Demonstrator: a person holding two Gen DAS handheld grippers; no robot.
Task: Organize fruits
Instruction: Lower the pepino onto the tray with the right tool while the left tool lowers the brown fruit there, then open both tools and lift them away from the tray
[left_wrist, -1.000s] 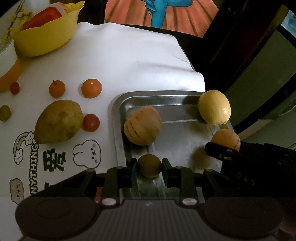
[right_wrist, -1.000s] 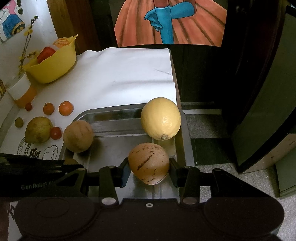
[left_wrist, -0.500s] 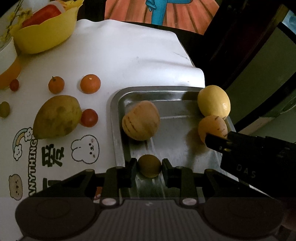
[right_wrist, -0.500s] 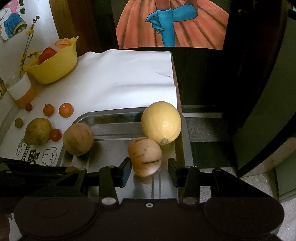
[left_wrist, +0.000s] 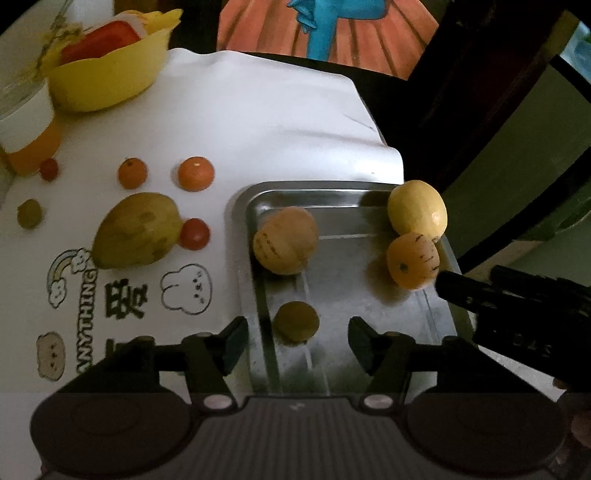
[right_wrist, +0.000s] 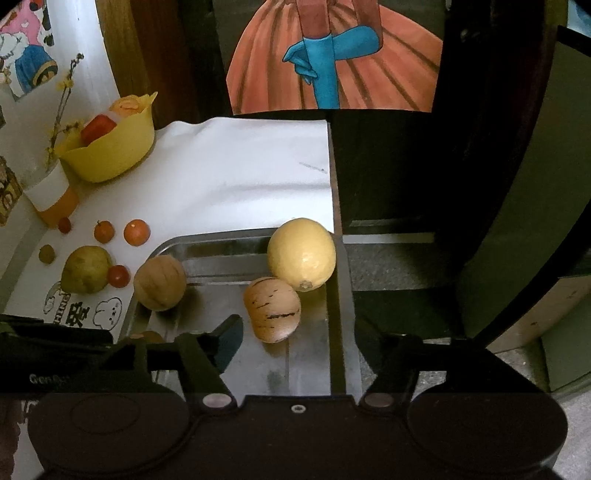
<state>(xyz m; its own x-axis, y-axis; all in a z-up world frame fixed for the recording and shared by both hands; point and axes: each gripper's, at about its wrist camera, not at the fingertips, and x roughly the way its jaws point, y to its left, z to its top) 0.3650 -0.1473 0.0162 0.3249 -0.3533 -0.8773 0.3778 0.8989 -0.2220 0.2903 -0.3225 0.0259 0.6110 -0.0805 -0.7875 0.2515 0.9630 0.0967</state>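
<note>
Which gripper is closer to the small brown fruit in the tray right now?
Left. The left gripper is open with the small brown fruit between its fingers. The right gripper is open by the striped fruit, further right.

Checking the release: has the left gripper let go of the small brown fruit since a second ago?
Yes. The left gripper now stands open, and the small brown fruit rests free on the metal tray.

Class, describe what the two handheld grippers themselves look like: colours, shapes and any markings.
The left gripper is black, with two angular fingers on jointed links, two pale round rivets, and a ribbed dark grey body. The right gripper is alike, with a smooth black body and a small centre screw. Pale lettering marks each gripper's side.
</note>
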